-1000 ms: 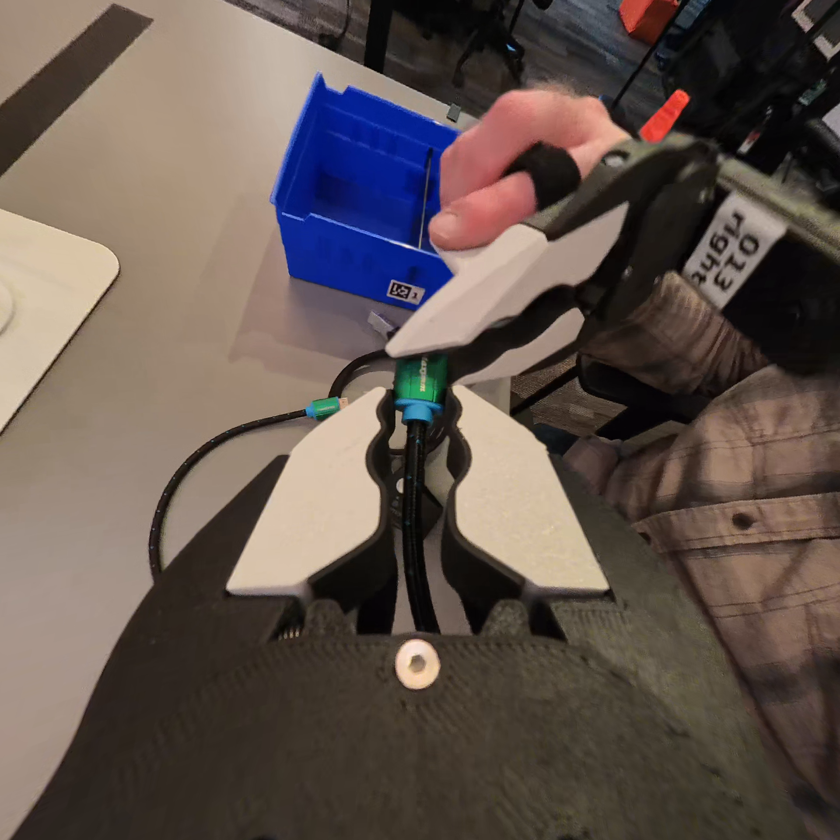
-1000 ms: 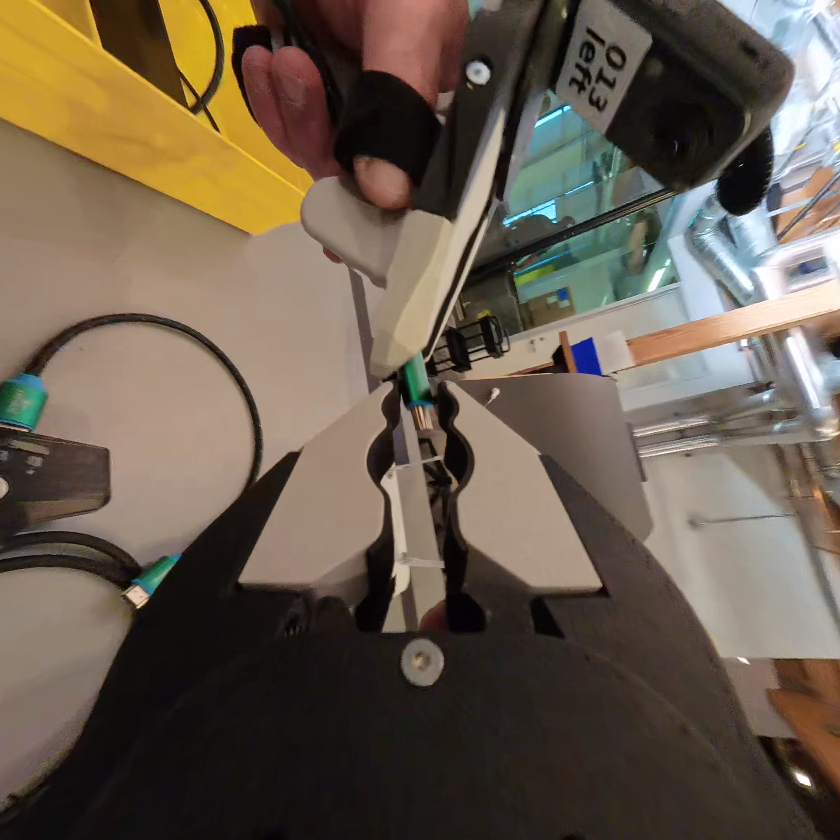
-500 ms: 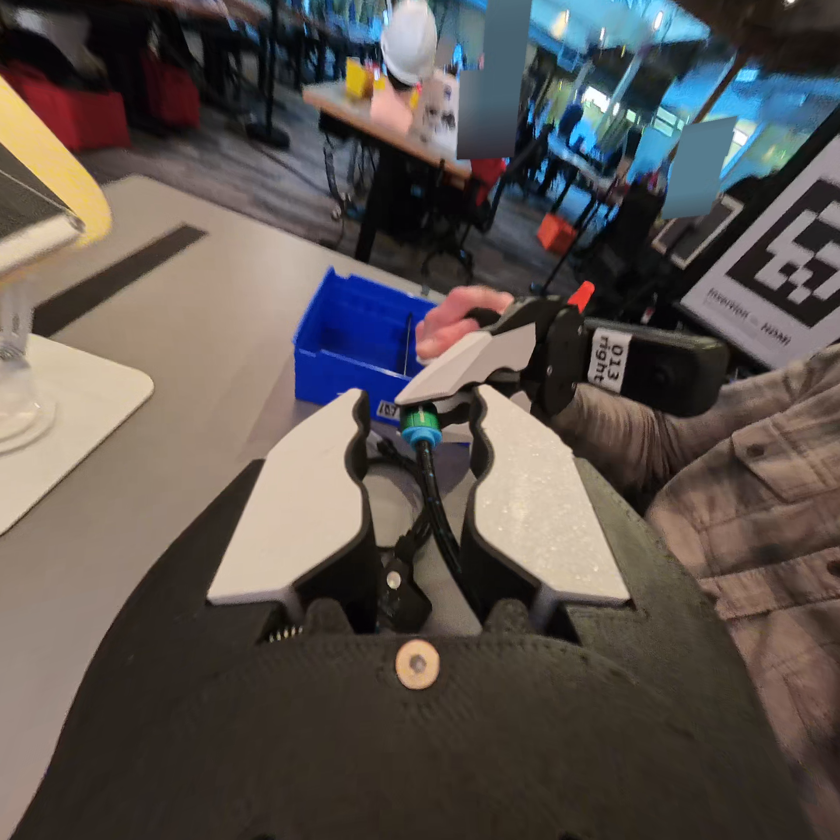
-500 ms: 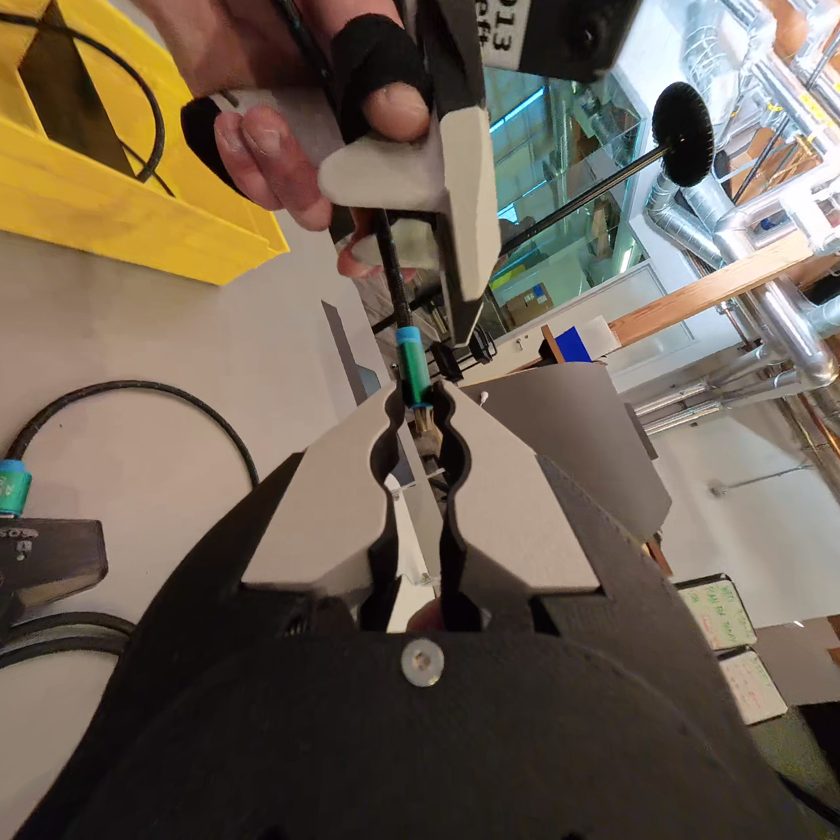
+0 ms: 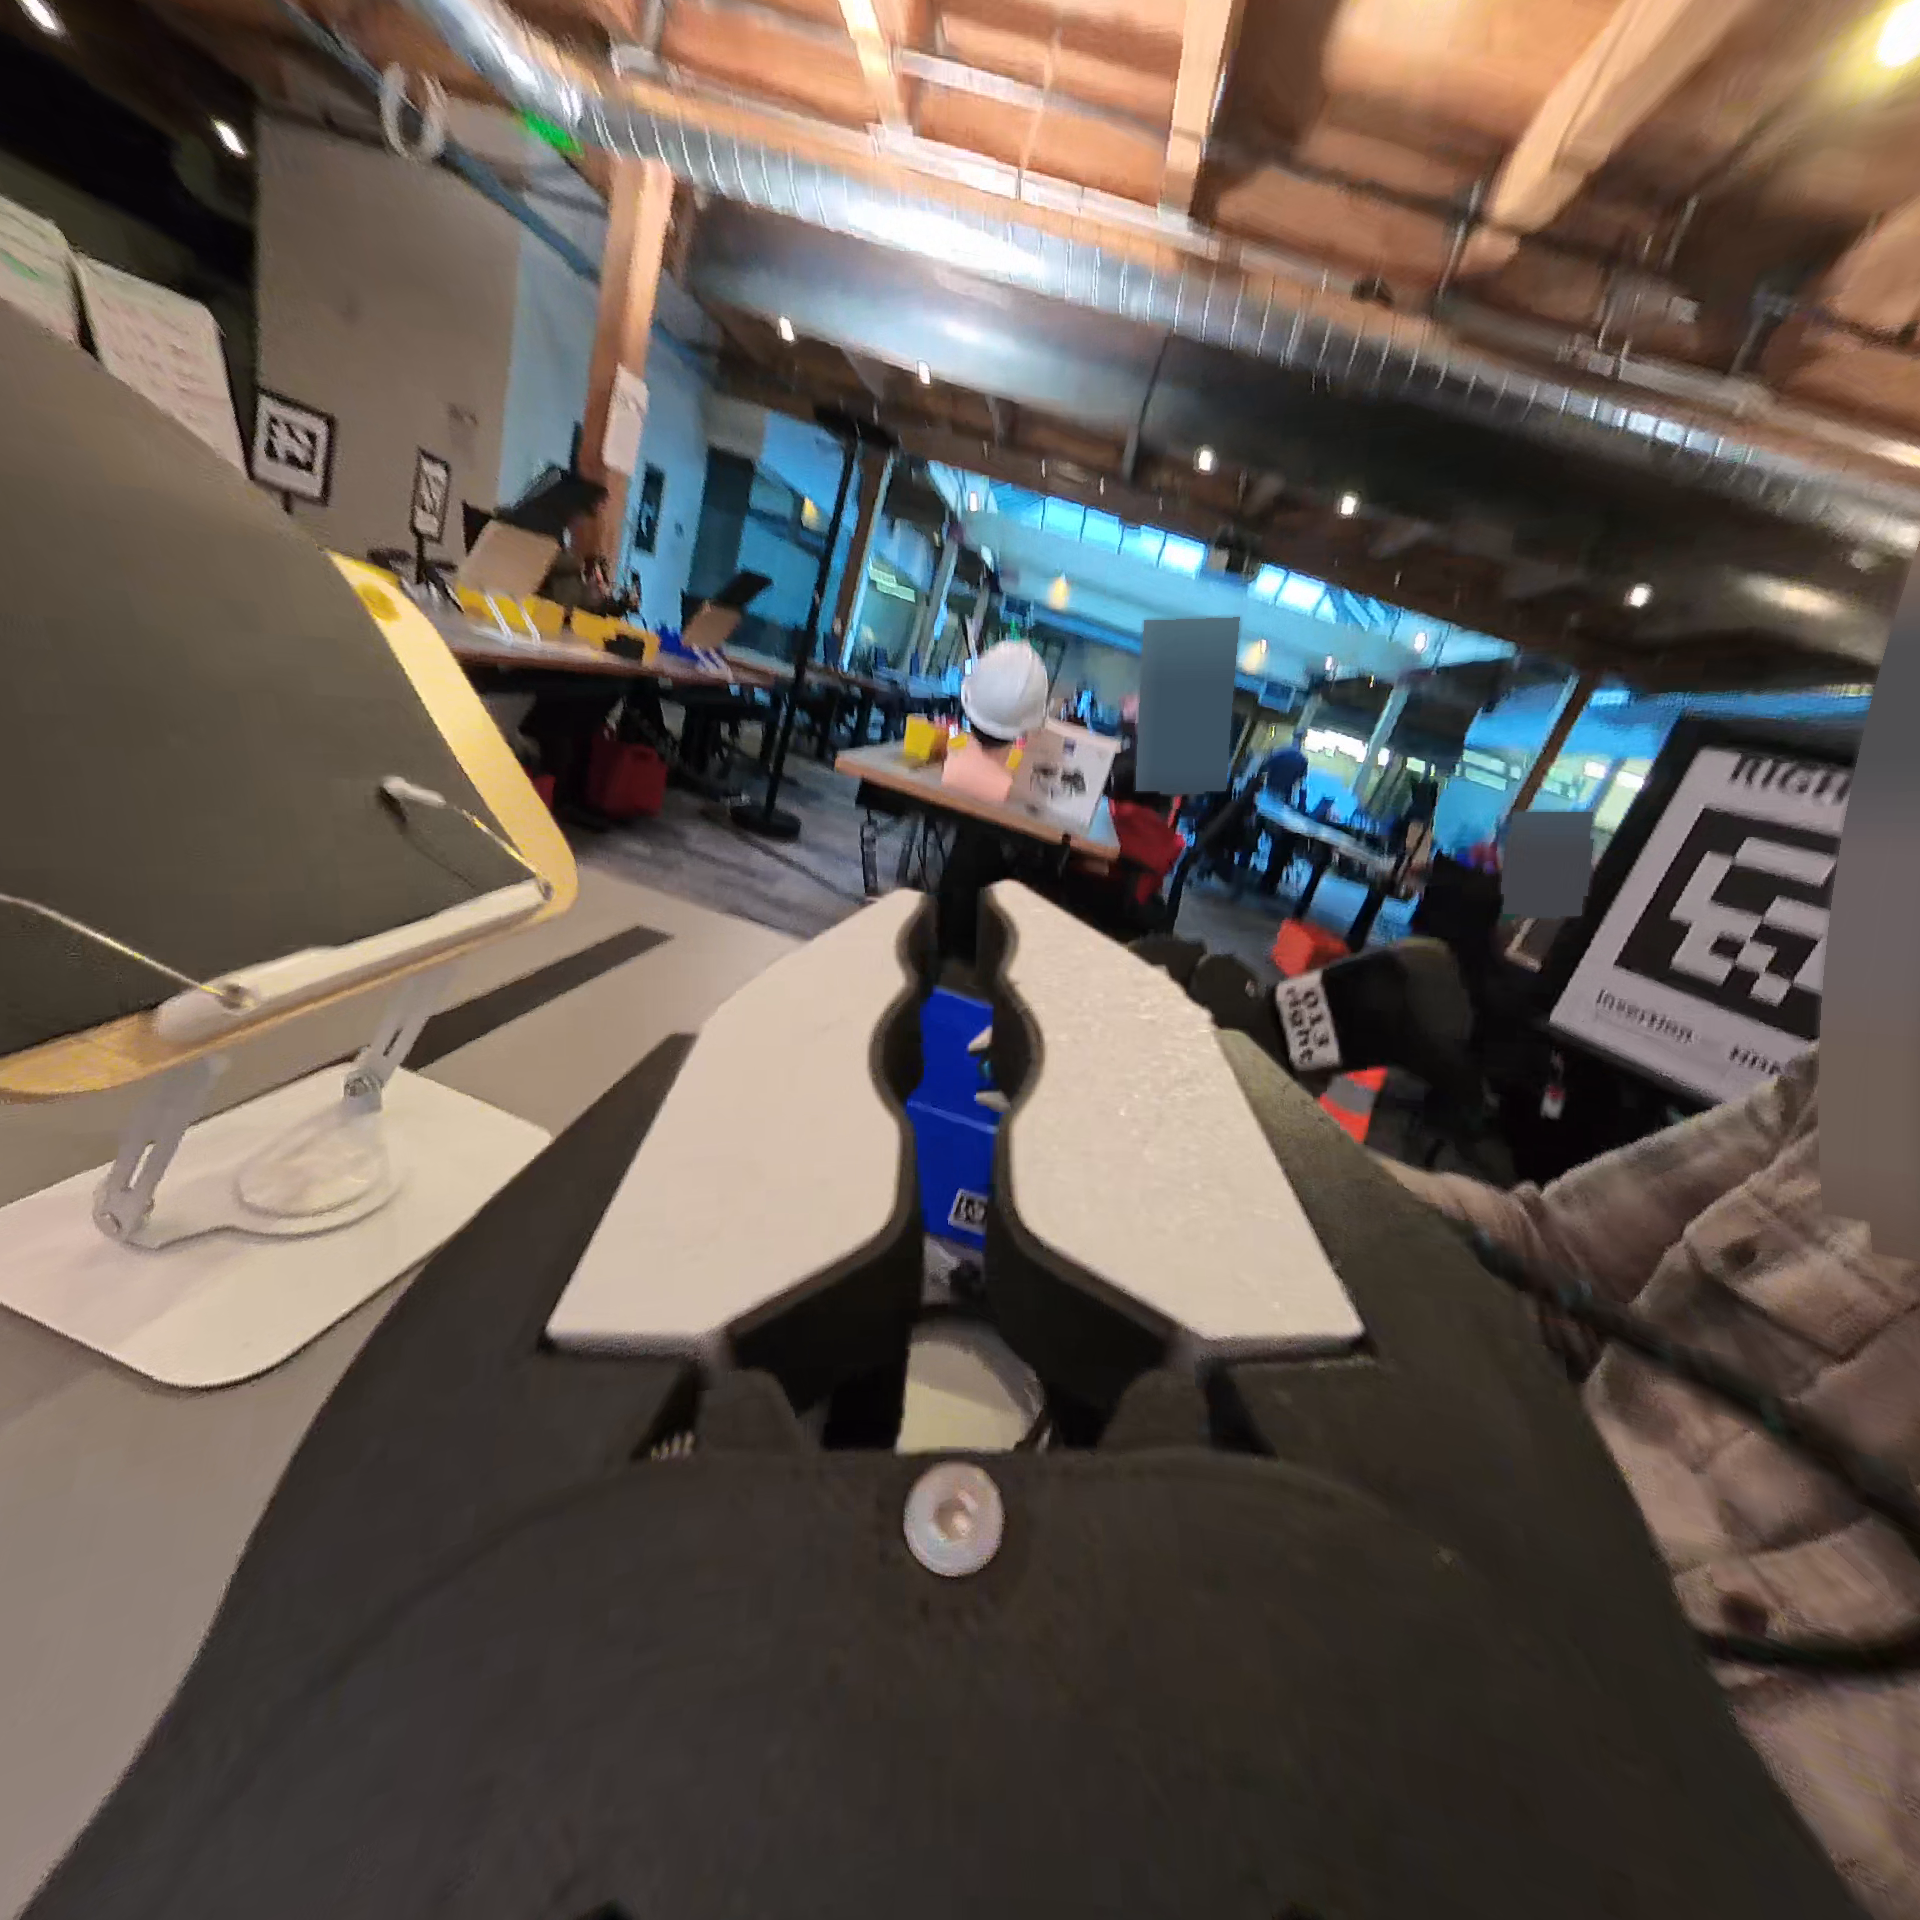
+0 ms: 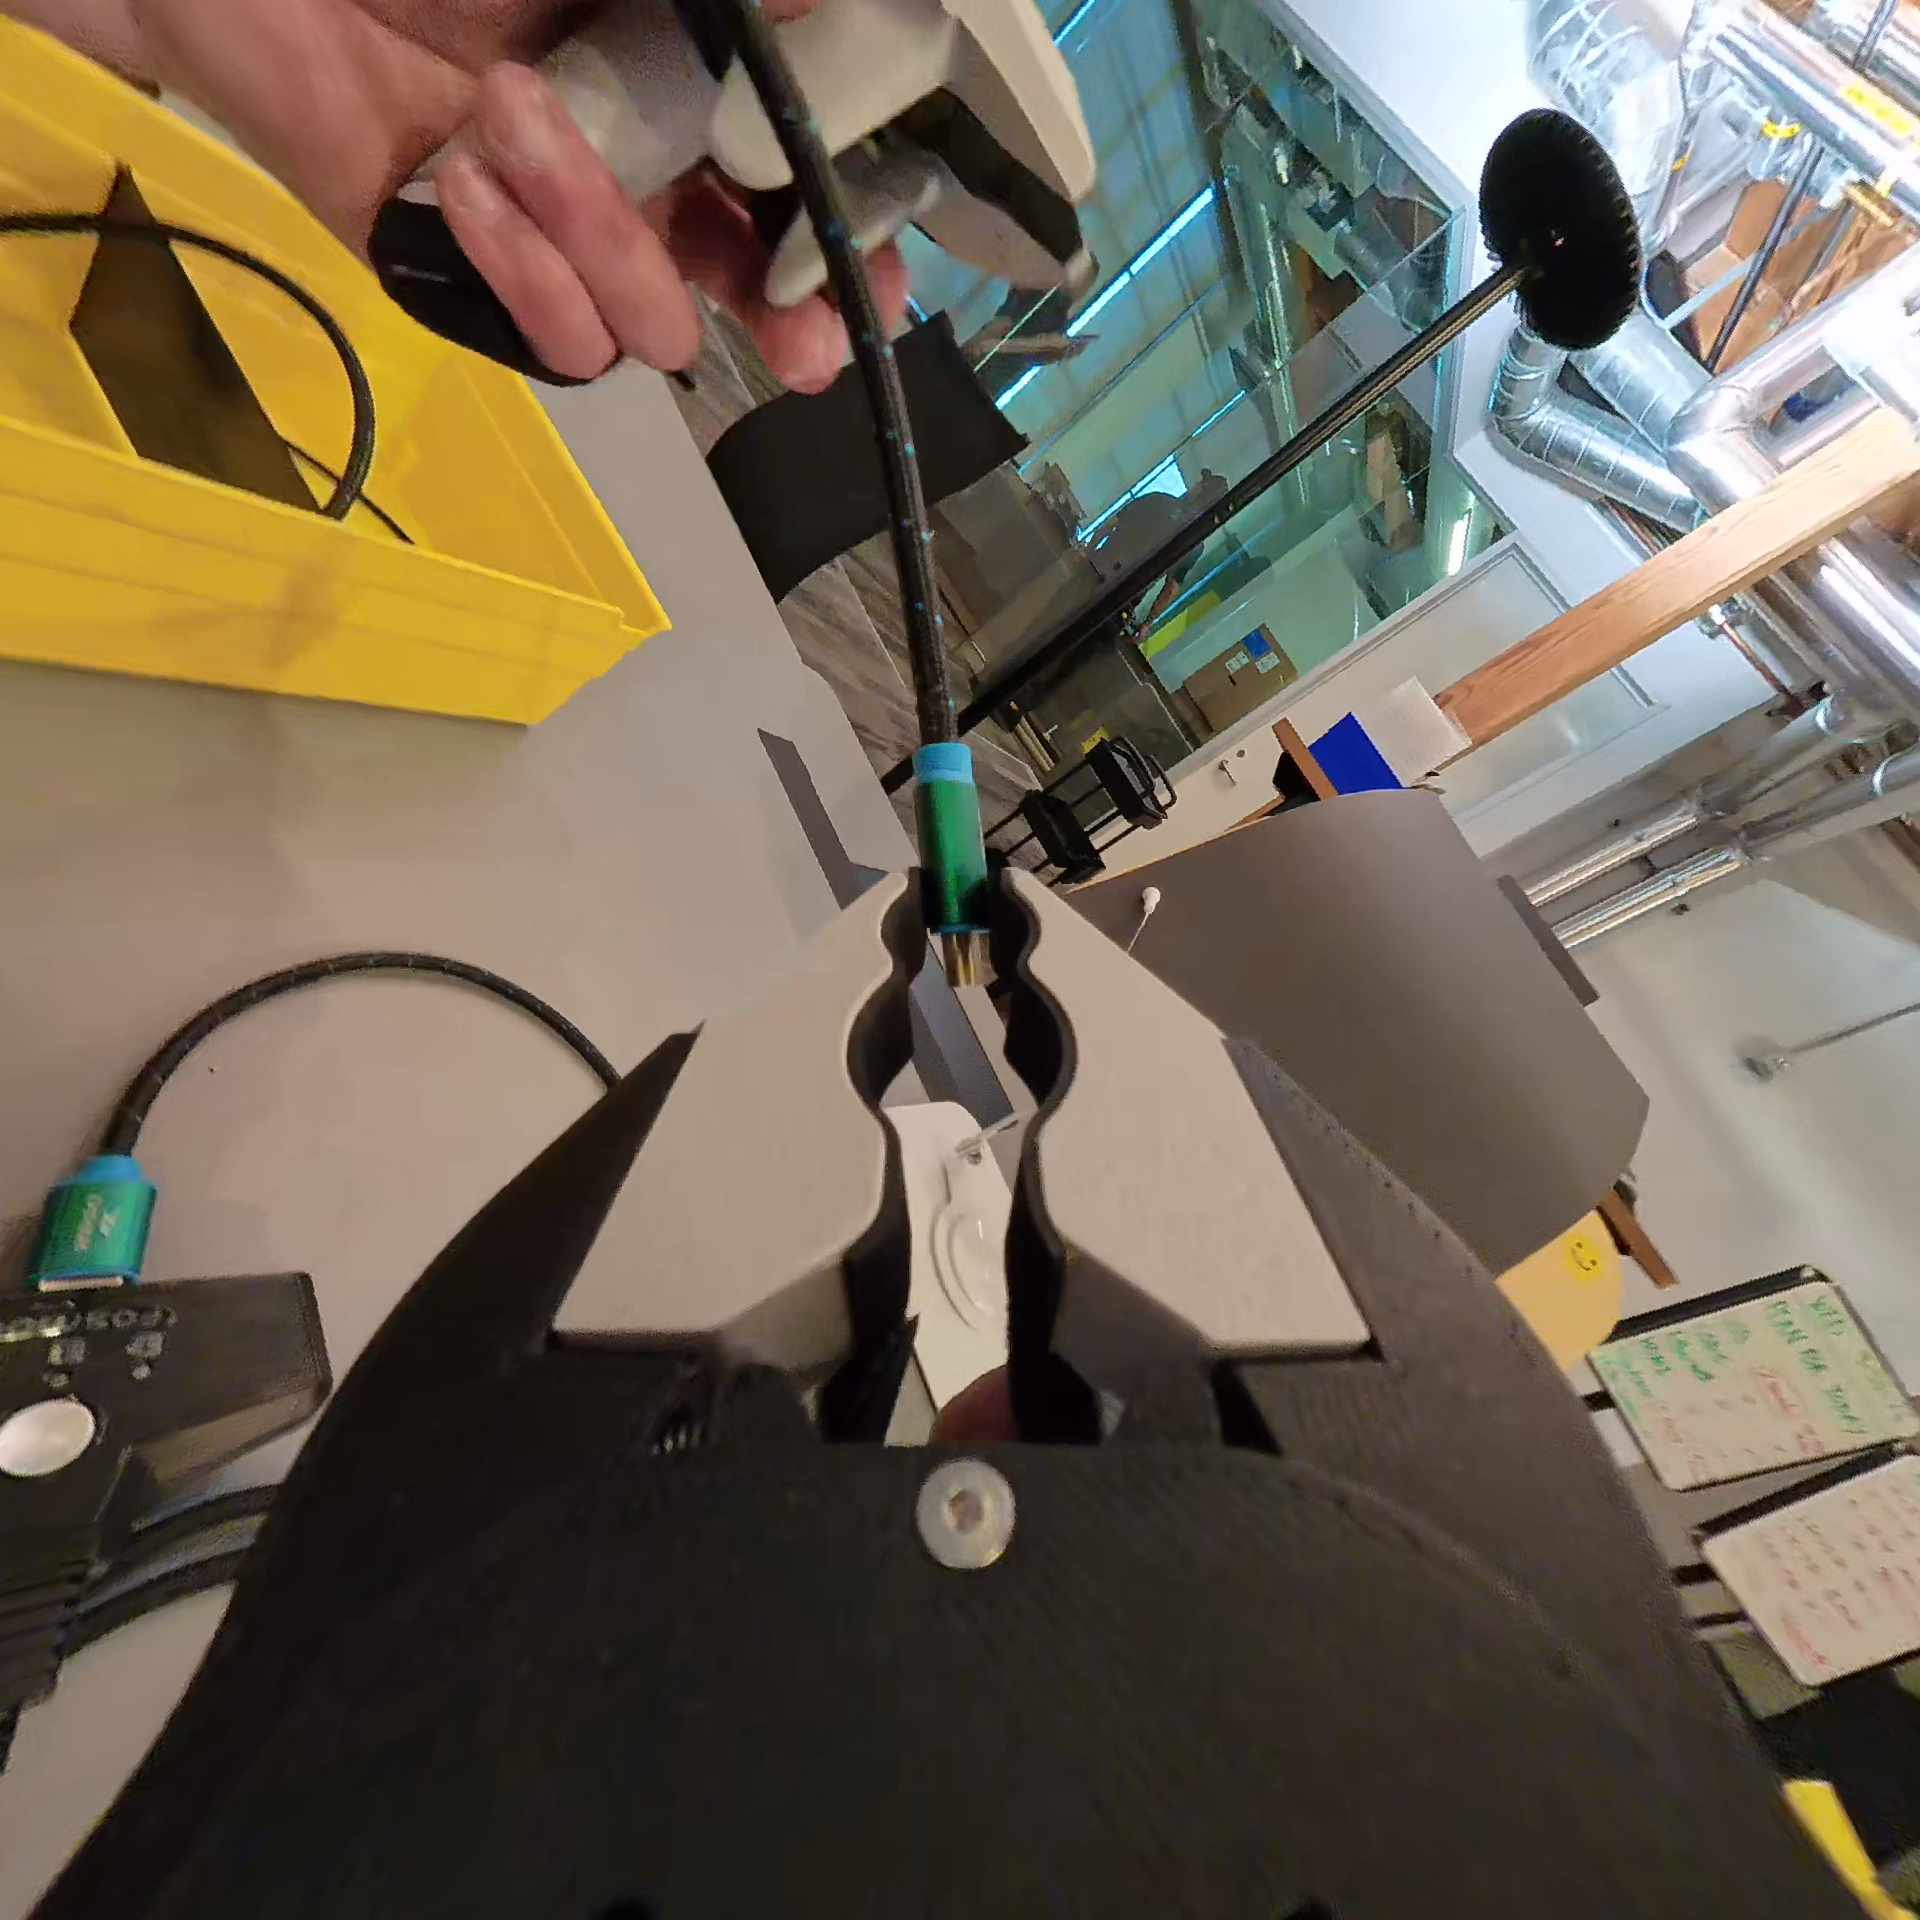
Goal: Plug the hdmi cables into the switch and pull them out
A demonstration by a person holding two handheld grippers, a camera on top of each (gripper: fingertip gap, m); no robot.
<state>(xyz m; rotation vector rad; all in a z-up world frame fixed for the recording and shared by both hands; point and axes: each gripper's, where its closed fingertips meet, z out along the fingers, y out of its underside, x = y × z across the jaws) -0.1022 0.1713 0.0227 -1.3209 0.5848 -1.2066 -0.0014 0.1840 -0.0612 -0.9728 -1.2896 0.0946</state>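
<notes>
Green HDMI plug [image 6: 954, 868] sits pinched between the right gripper [image 6: 961, 914] tips, visible only in the right wrist view. Left gripper [image 5: 958, 920] is nearly pressed together, holding nothing. Second plug [image 6: 91, 1226] is in the black switch [image 6: 135, 1382] on the grey table [image 6: 416, 831], yellow bin [image 6: 312, 613] nearby.

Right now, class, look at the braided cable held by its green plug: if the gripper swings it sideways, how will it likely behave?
The braided cable curves gently between the right gripper and the left gripper, so it probably flexes yet resists sharp kinks. The green plug looks rigid, likely keeping its aim. Pinched only at the fingertips, it might pivot.
</notes>
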